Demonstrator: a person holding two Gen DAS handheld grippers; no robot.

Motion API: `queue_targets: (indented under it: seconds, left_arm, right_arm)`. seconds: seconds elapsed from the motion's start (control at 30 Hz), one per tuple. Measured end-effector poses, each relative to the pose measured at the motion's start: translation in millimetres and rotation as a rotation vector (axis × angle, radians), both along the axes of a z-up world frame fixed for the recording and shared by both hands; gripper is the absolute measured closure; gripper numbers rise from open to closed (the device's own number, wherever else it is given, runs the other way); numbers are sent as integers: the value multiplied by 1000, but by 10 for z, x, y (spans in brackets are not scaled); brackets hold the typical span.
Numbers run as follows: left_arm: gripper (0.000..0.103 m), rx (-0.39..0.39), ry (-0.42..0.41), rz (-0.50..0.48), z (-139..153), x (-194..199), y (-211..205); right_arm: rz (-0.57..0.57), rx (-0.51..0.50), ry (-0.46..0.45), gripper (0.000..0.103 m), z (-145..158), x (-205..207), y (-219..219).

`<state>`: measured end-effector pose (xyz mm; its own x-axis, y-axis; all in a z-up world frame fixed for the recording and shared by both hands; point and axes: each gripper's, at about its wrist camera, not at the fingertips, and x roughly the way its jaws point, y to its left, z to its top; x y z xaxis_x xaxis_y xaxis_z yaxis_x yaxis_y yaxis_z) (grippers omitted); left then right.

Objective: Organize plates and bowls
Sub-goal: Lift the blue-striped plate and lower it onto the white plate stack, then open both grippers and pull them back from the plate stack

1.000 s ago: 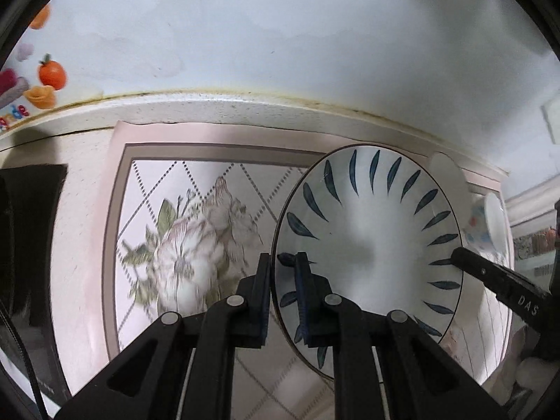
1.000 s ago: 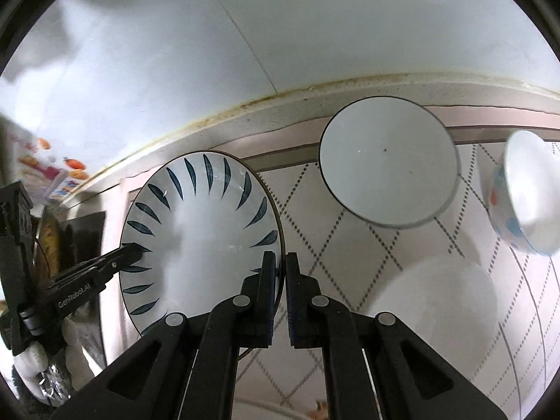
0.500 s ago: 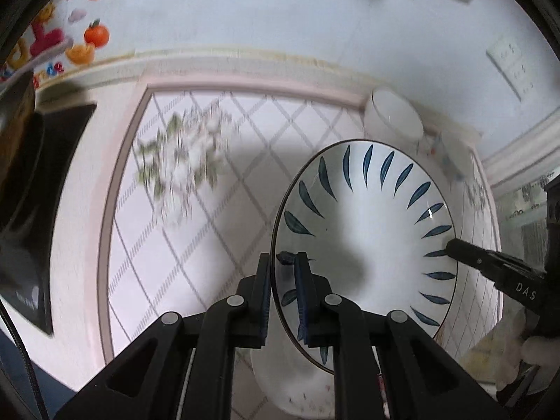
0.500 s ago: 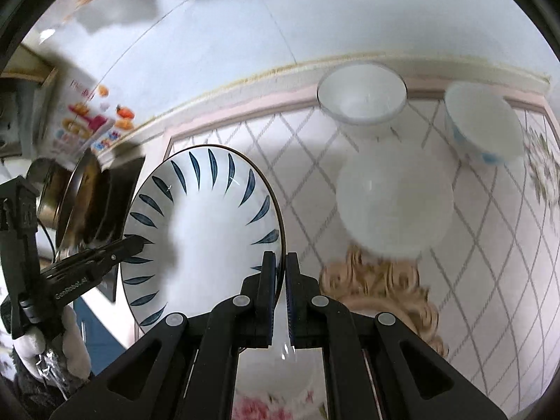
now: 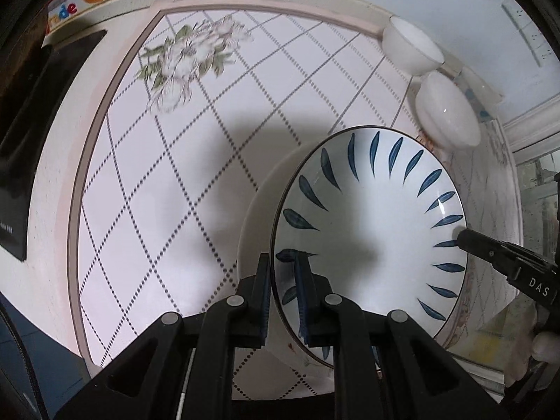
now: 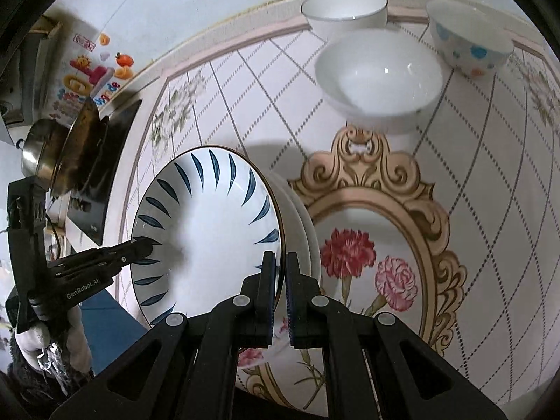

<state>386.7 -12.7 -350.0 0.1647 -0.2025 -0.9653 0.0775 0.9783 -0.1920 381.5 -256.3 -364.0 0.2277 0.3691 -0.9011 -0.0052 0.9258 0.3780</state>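
While both claws pinch opposite edges of one plate, the load hangs level between them. Left claw [image 5: 283, 292]: jaws closed on the near-left rim of the blue-leaf plate [image 5: 371, 245], one pad on the inner face, the other under the rim. Right claw [image 6: 281, 292]: jaws closed on the rim at the opposite side; in the left wrist view its tip bites the plate's far-right edge. A two-point rim hold presumably keeps the wide, shallow dish from tipping, which a single pinch could not manage.

Plate position: clear of the surface [image 5: 168, 210], directly over a stack of white plates [image 6: 302, 241] that shows as a pale crescent past the plate's edge in both views. Judgement: this is the stacking step, with the patterned plate lined up to go on top. Whether its underside already touches the stack I cannot tell; the plate itself hides the gap.

Beyond the stack, the surface carries a mat printed with a lattice, a gold scroll frame and red and pink flowers [image 6: 371, 262].

Farther out, three bowls sit grouped near the back wall: a large white bowl [image 6: 378, 77], a smaller white bowl [image 6: 344, 8] just behind it, and a spotted bowl [image 6: 469, 38] beside them. Bowls appear kept as one cluster, plates as another.

Far left: a dark cooktop [image 6: 101, 175] with a metal pot [image 6: 42, 150].
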Motion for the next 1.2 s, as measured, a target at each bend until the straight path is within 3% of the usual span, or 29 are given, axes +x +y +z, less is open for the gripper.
queue_targets:
  seconds: [0.33, 0.7, 1.0, 1.2]
  left_arm:
    - [92, 21, 0, 60, -94, -96, 1]
    - [90, 23, 1, 100, -108, -85, -2]
    - [90, -9, 52, 171, -134, -57, 63]
    - [90, 57, 14, 174, 43, -177, 20]
  right_arm:
    - [49, -6, 13, 96, -201, -46, 44]
    - [33, 7, 32, 96, -196, 24, 44]
    - [-8, 42, 77, 93, -220, 64, 6]
    - [34, -25, 72, 92, -170, -9, 108]
